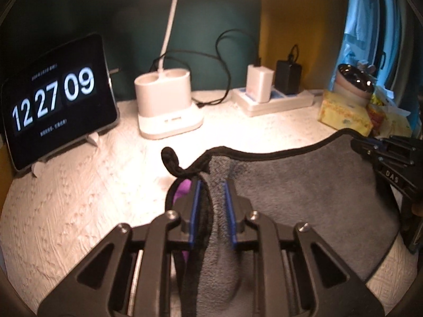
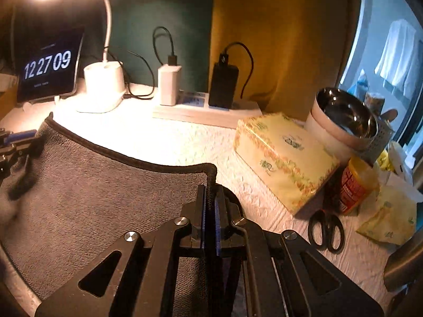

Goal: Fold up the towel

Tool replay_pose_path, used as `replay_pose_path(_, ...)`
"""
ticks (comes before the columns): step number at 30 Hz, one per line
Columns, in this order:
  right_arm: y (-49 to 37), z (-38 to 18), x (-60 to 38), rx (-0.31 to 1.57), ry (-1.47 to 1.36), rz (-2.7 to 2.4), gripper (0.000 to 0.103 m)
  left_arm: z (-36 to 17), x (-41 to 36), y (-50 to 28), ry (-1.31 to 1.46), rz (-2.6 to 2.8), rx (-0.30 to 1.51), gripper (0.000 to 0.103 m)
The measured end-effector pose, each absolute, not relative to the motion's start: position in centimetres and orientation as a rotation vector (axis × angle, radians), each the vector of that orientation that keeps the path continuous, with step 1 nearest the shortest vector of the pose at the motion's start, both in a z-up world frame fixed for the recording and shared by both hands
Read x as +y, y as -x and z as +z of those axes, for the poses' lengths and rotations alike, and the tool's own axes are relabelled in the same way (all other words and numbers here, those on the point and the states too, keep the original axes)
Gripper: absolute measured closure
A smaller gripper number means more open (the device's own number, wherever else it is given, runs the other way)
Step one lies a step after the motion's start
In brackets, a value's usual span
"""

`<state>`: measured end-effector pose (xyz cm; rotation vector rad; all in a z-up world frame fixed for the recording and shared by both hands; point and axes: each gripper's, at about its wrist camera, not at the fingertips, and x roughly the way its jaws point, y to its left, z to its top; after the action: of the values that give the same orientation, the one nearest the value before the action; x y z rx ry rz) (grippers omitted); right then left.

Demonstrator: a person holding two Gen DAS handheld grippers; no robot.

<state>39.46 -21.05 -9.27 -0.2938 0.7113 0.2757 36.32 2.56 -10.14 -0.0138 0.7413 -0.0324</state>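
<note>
The jaws of the left gripper (image 1: 212, 200) are standing a little apart, and a bunched corner of the grey plush towel with black piped edging (image 1: 304, 190) is filling the gap and pressing against both blue pads. The jaws of the right gripper (image 2: 210, 211) are closing almost completely, pinching the thin black hem at the opposite corner of the towel (image 2: 105, 190). Between the two grippers the towel is hanging in a shallow sag just above the white textured table cover (image 1: 79, 198), with its far edge curving toward the white lamp base (image 1: 165, 100).

For a clean fold, both corners are best carried together at equal height, with light tension keeping the far edge straight. The left grip is holding a thick wad, so slippage appears unlikely. The right grip is holding only the hem, so sudden pulls are best avoided.

To the right, a yellow floral tissue box (image 2: 285, 158) and black scissors (image 2: 326, 231) are lying near the towel's path; I judge them worth avoiding.
</note>
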Motion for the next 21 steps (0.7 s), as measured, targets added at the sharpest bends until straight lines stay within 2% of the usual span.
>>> replay_pose_path(5, -40.0, -9.4, -21.4, 0.748, 0.274, 0.276, 0.098, -11.1, 3.5, -36.9, 0.063, -0.011, 0.794, 0.076)
replay_pose_path(7, -39.9, -9.4, -21.5, 0.748, 0.275, 0.275, 0.093, -11.3, 3.5, -37.1, 0.062, -0.005, 0.802, 0.071)
replay_pose_path(9, -40.1, -9.5, -21.5, 0.756, 0.274, 0.271, 0.087, -11.5, 3.5, -37.2, 0.065, -0.005, 0.814, 0.061)
replay_pose_path(10, -40.2, -9.5, -21.5, 0.761, 0.272, 0.27, 0.081, -11.6, 3.6, -37.2, 0.072, -0.01, 0.816, 0.053)
replay_pose_path(11, -40.2, -9.5, -21.6, 0.764, 0.267, 0.269, 0.079, -11.6, 3.6, -37.2, 0.075, -0.011, 0.818, 0.049)
replay_pose_path(12, -40.3, -9.6, -21.8, 0.768, 0.259, 0.269, 0.078, -11.5, 3.6, -37.2, 0.079, -0.012, 0.818, 0.047)
replay_pose_path(14, -40.4, -9.6, -22.0, 0.774, 0.248, 0.266, 0.077, -11.3, 3.7, -37.1, 0.09, -0.021, 0.817, 0.034)
replay_pose_path(18, -40.5, -9.6, -22.3, 0.783, 0.246, 0.251, 0.076, -10.5, 3.7, -36.5, 0.095, -0.024, 0.795, 0.032)
replay_pose_path(21, -40.3, -9.5, -22.4, 0.783, 0.247, 0.243, 0.071, -10.1, 3.7, -35.9, 0.098, -0.021, 0.788, 0.029)
